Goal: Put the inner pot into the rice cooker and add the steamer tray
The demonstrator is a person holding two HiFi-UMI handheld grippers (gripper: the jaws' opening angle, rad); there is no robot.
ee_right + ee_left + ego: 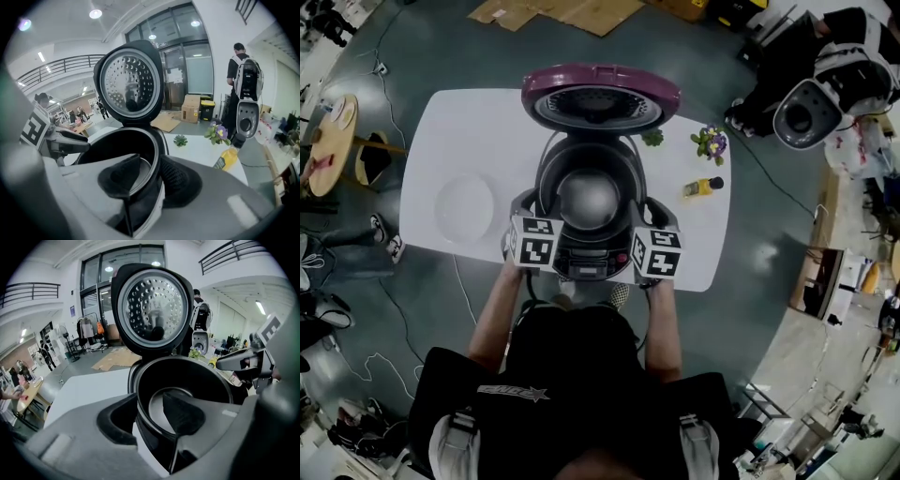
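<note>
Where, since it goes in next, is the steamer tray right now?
In the head view the white steamer tray lies on the table left of the rice cooker, just beyond the left gripper.

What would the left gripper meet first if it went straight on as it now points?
The pot, most likely. Its rim runs between the left gripper's open jaws, one inside, one outside, so the inner jaw would reach the pot's floor; depth is unclear.
</note>
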